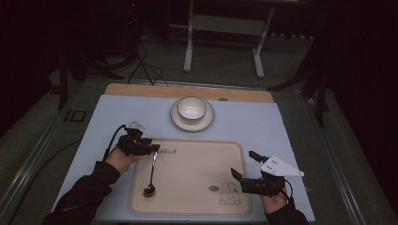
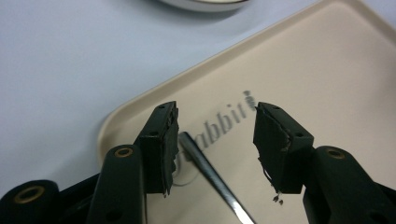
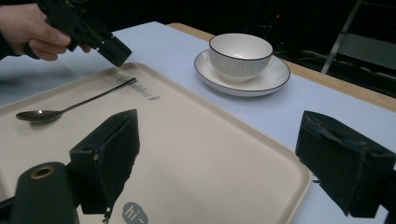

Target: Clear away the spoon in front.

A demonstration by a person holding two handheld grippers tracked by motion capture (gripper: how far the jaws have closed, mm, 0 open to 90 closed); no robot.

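Nearby, bowl (image 1: pixel 191 108) on saucer (image 1: pixel 205 123), spoon (image 1: pixel 151 177) on tray (image 1: pixel 197 187)

Black grippers (image 1: pixel 149 148), brass-ringed screw holes, grey triangular plates, dark sleeves (image 1: pixel 82 199)

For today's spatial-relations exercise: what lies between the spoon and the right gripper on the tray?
Bare tray. In the high view, nothing sits between the spoon and the right gripper; the printed rabbit lies nearer the gripper.
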